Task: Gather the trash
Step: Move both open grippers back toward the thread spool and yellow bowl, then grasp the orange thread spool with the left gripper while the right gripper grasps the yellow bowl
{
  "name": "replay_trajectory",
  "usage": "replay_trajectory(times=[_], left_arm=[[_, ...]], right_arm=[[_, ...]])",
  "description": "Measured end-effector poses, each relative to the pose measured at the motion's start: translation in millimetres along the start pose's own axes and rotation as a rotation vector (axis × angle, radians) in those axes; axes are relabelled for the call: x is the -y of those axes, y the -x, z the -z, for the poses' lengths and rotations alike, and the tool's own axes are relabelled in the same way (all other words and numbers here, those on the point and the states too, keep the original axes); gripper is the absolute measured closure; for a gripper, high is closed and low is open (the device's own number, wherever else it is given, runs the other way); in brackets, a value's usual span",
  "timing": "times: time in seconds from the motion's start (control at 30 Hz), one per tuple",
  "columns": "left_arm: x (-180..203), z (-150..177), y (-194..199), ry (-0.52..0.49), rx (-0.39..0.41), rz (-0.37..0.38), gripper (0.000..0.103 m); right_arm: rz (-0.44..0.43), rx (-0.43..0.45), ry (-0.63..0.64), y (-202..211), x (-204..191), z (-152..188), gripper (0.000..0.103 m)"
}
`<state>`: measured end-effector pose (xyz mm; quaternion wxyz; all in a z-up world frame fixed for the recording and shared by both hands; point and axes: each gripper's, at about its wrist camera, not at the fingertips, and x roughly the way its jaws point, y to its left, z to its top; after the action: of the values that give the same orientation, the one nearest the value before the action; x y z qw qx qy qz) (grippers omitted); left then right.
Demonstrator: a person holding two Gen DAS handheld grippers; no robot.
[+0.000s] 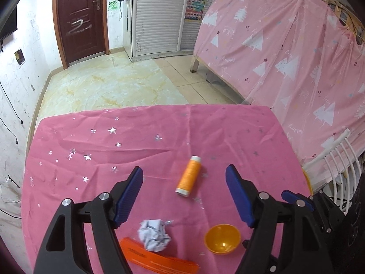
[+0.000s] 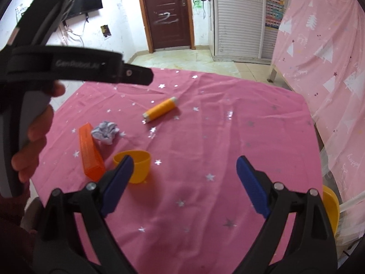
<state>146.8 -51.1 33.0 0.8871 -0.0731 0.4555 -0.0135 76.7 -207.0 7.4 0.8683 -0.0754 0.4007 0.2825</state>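
A crumpled white paper ball lies on the pink star-print tablecloth, touching an orange flat box. An orange thread spool lies farther out, and a small yellow-orange bowl stands to the right. My left gripper is open and empty above the table, its tips either side of the spool. In the right wrist view the paper ball, box, spool and bowl show at left. My right gripper is open and empty, its left finger in front of the bowl.
The left hand and its gripper body fill the upper left of the right wrist view. A yellow object sits at the table's right edge. A pink curtained bed, a white rack, a door and tiled floor lie beyond.
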Motion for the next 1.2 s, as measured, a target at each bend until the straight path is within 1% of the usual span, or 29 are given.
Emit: replay_trajectory(times=[0.1,0.27,0.37,0.43,0.57,0.63,0.7,0.8,0.87,0.97,1.07,1.1,1.17,1.2], left_arm=[[-3,-1,-5,-0.011,-0.020,0.017,0.034],[3,0,-16,-0.045,-0.042,0.035,0.034],[8,2,-26,-0.072,-0.065,0.045,0.034],[9,1,-35,-0.092,-0.094,0.066,0.036],[11,1,-50,-0.093,-0.123,0.063,0.037],[11,1,-56,-0.093,-0.129,0.062,0.037],[13,3,-61,-0.100,-0.137,0.063,0.040],[16,5,-68,-0.113,-0.150,0.064,0.048],[18,5,-71,-0.120,-0.157,0.063,0.051],[22,7,-75,-0.126,-0.167,0.062,0.054],[24,8,-77,-0.137,-0.167,0.055,0.055],[24,8,-77,-0.141,-0.167,0.053,0.058],[25,9,-76,-0.145,-0.166,0.047,0.065],[25,9,-76,-0.148,-0.165,0.040,0.070]], right_arm=[[-0.023,-0.006,0.016,-3,-10,1,0.015],[-0.046,-0.025,0.045,-10,-24,2,0.015],[-0.062,-0.032,0.054,-12,-32,3,0.015],[-0.065,-0.033,0.059,-13,-36,3,0.015],[-0.069,-0.036,0.069,-14,-42,3,0.016],[-0.071,-0.039,0.071,-15,-44,3,0.020],[-0.068,-0.042,0.071,-16,-44,3,0.029],[-0.066,-0.043,0.067,-18,-44,4,0.034],[-0.062,-0.048,0.064,-19,-45,4,0.037],[-0.052,-0.056,0.067,-20,-46,4,0.039],[-0.047,-0.057,0.070,-21,-46,3,0.047],[-0.043,-0.057,0.067,-20,-46,3,0.051],[-0.039,-0.058,0.062,-20,-46,3,0.054],[-0.035,-0.059,0.061,-20,-47,3,0.058]])
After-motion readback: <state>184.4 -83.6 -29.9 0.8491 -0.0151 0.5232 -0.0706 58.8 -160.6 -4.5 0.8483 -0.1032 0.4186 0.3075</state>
